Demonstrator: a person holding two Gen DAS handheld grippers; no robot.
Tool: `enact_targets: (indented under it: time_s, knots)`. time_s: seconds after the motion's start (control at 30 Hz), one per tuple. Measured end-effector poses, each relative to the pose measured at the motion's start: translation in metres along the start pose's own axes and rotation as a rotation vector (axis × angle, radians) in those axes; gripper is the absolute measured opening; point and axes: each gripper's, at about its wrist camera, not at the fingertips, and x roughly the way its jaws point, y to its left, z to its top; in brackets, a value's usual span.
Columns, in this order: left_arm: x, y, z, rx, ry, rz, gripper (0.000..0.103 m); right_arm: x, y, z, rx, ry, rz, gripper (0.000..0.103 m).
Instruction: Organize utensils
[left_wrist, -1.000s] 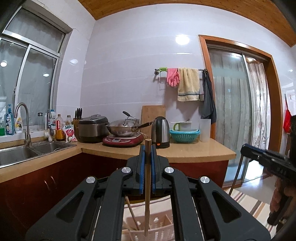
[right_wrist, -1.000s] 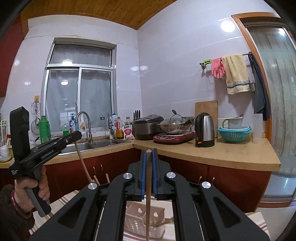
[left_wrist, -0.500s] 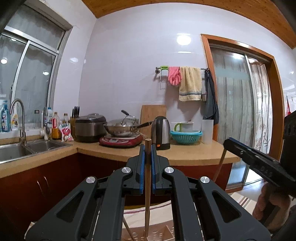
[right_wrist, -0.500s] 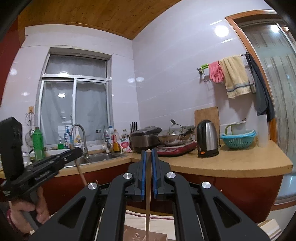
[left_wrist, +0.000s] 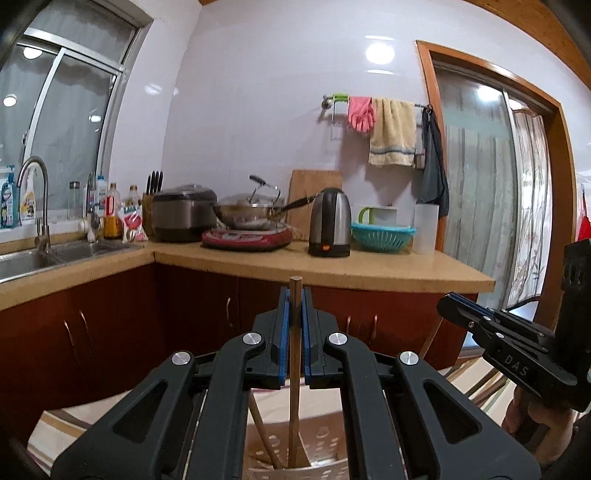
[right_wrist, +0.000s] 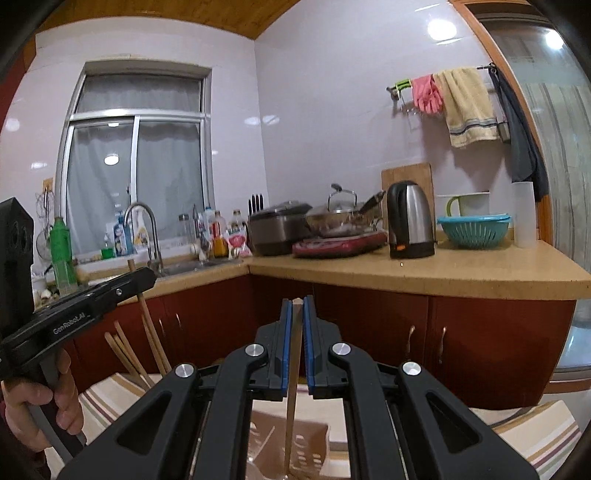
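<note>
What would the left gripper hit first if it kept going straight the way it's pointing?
Probably the dark red cabinet doors under the counter. The left gripper, shut on an upright wooden chopstick, points almost level at them, with nothing visible between. Depth is hard to judge here.

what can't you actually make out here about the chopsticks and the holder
- Left wrist view: the holder is mostly covered by the left gripper; its compartments cannot be counted.
- Left wrist view: the lower tip of the held chopstick is cut off near the bottom edge.
- Right wrist view: the right gripper hides where its chopstick ends in the holder.
</note>
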Motion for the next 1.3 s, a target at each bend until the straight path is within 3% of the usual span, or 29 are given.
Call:
enact_targets:
  time_s: [0.13, 0.17, 0.2, 0.23, 0.27, 0.63, 1.13, 1.3]
  knots:
    - [0.006, 0.004, -0.014, -0.015, 0.042, 0.004, 0.01, 0.002, 0.003, -0.005, -0.012, 0.032, -0.011, 0.008]
    - [0.007, 0.005, -0.016, -0.022, 0.051, 0.004, 0.021, 0.002, 0.003, -0.006, -0.011, 0.039, -0.012, 0.014]
    - [0.007, 0.006, -0.019, -0.028, 0.059, 0.01, 0.03, 0.001, 0.003, -0.007, -0.01, 0.041, -0.014, 0.028]
    - [0.006, 0.008, -0.02, -0.037, 0.056, 0.022, 0.046, 0.0, 0.003, -0.008, -0.008, 0.042, -0.018, 0.036]
    - [0.004, 0.009, -0.021, -0.046, 0.051, 0.026, 0.056, -0.002, 0.002, -0.009, -0.005, 0.041, -0.023, 0.046]
    - [-0.032, 0.003, -0.017, -0.069, 0.052, 0.06, 0.089, -0.038, 0.011, -0.001, -0.02, 0.041, -0.059, 0.068]
    - [-0.14, -0.031, -0.045, -0.06, 0.089, 0.188, 0.096, -0.126, 0.02, -0.026, 0.042, 0.124, -0.139, 0.078]
    - [-0.176, -0.031, -0.051, -0.111, 0.094, 0.207, 0.097, -0.148, 0.028, -0.029, 0.043, 0.129, -0.136, 0.079]
